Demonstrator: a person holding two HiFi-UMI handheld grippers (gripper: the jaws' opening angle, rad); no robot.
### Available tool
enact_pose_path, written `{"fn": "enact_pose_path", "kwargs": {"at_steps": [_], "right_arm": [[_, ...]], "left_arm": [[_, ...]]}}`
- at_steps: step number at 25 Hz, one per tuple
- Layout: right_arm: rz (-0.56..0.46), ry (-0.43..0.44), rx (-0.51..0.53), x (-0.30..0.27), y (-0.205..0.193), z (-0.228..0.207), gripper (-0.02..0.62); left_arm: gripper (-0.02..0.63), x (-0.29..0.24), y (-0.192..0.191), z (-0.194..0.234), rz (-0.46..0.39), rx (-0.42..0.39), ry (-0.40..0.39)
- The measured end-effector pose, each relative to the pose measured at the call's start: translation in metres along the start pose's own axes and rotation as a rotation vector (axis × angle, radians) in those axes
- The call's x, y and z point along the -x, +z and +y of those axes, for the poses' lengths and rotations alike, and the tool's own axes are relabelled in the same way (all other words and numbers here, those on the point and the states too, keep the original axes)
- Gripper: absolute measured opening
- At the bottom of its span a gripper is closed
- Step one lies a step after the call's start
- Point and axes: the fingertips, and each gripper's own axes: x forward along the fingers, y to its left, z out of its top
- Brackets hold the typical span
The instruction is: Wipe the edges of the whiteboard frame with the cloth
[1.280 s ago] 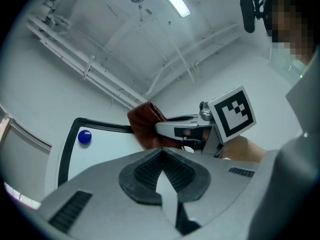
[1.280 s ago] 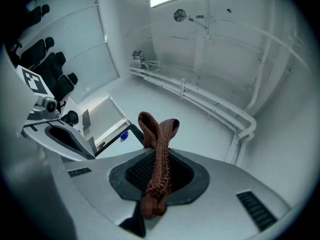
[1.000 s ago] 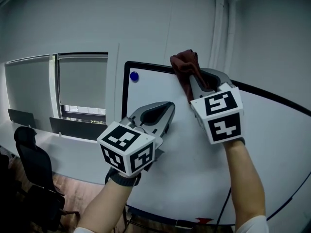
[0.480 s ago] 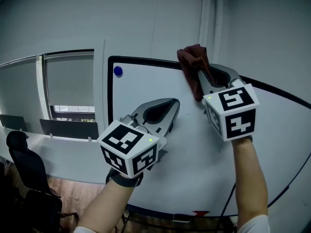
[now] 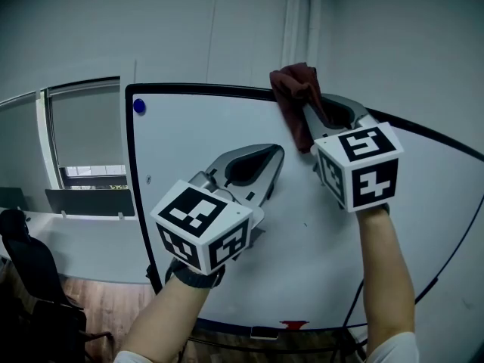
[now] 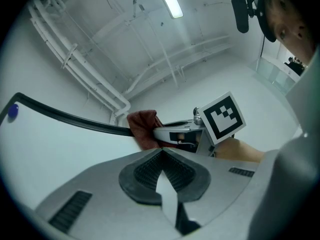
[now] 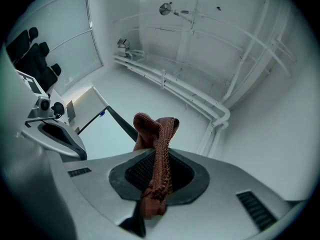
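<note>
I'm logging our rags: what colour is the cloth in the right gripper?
The cloth is dark reddish-brown; the right gripper view shows it best.

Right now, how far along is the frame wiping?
Nothing shows as finished; I can't tell any cleaned stretch. In hand: the right gripper clamps the cloth at the top edge of the whiteboard frame. The left gripper is shut, empty. Probably left: side and bottom edges.

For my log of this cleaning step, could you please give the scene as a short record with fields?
Right gripper: shut on the cloth
Cloth: dark red, bunched, at the frame's top edge
Frame: black, around the whiteboard
Left gripper: shut, empty, in front of the board face
Magnet: blue, near the board's top left corner
</note>
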Motion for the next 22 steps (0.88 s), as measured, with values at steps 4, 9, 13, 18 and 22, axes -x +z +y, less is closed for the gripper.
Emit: {"fn": "enact_pose_path", "kwargs": {"at_steps": [4, 9, 13, 18, 22], "right_arm": [[0.010, -0.011, 0.000, 0.021, -0.013, -0.030, 0.055], [0.012, -0.024, -0.015, 0.049, -0.036, -0.072, 0.055], [0.008, -0.032, -0.040, 0.075, -0.052, -0.111, 0.055], [0.004, -0.048, -0.053, 0.125, -0.076, -0.168, 0.055], [0.014, -0.055, -0.057, 0.113, -0.088, -0.178, 0.055]], "left_arm": [[0.009, -0.021, -0.002, -0.028, -0.006, 0.007, -0.016], [0.009, -0.055, -0.009, -0.066, -0.005, 0.005, -0.038], [0.009, -0.083, -0.011, -0.100, -0.003, 0.002, -0.060], [0.009, -0.123, -0.012, -0.158, -0.003, -0.002, -0.086], [0.009, -0.139, -0.021, -0.148, -0.011, 0.009, -0.108]]}}
